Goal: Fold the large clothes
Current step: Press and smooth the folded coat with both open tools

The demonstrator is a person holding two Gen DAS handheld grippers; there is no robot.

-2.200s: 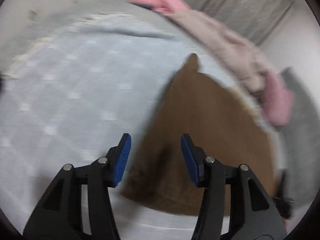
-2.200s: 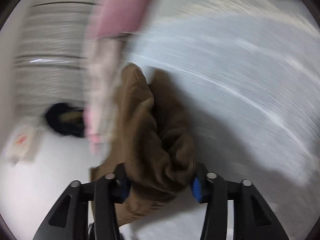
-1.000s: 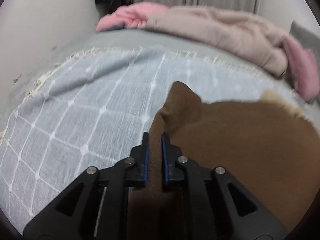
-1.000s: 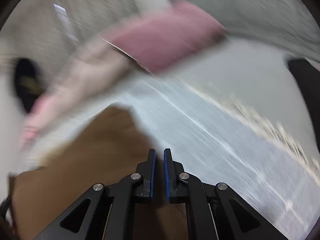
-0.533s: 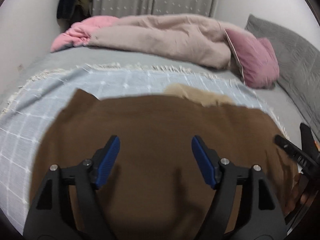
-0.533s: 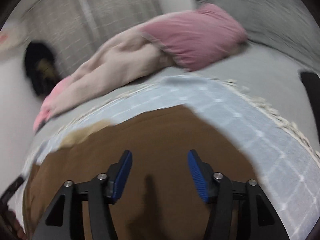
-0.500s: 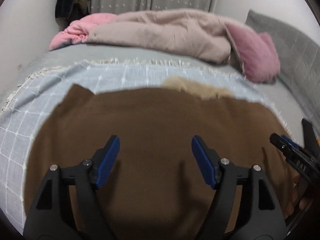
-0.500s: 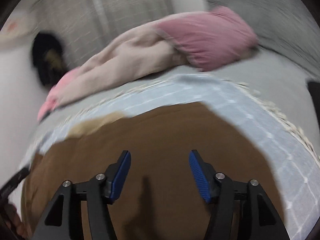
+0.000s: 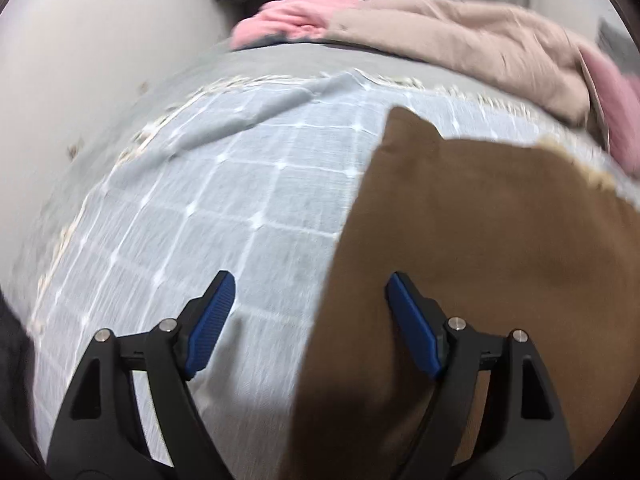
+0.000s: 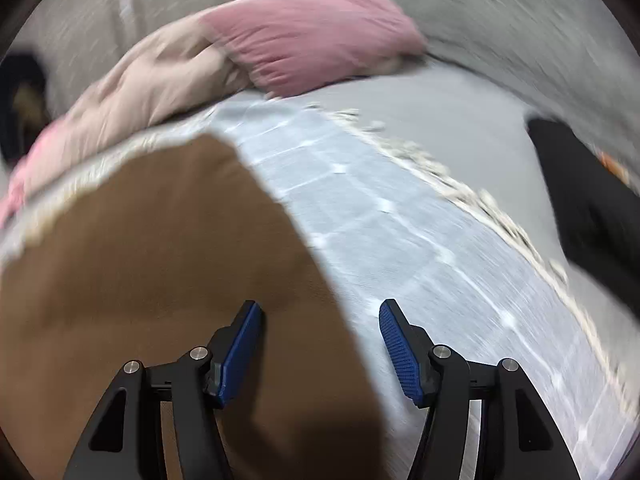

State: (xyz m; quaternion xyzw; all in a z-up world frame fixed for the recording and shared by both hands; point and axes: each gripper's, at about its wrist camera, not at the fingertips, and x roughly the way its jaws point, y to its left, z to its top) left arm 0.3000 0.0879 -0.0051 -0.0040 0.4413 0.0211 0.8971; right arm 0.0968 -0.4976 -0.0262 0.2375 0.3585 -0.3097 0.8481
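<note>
The left gripper (image 9: 308,320) is released, its blue pads spread wide and holding nothing. It hovers over the left edge of the brown garment (image 9: 480,264): that edge runs between the pads, with the right pad over brown cloth and the left pad over the grey checked blanket (image 9: 208,216). The right gripper (image 10: 320,344) is likewise spread and empty, and it straddles the garment's right edge, its left pad above brown cloth and its right pad above the blanket.

The garment lies flat on the blanket with its long axis running left to right between the two grippers; a pointed corner sticks up at its far left. Each gripper is therefore nearest its own side edge, so the next fold probably starts with a pinch at those two edges, or at the far corners beyond them.

Both tools point forward and slightly down toward the far side of the bed. There, well apart from the garment, lie a beige quilt (image 9: 472,36) and a pink pillow (image 10: 312,40).
</note>
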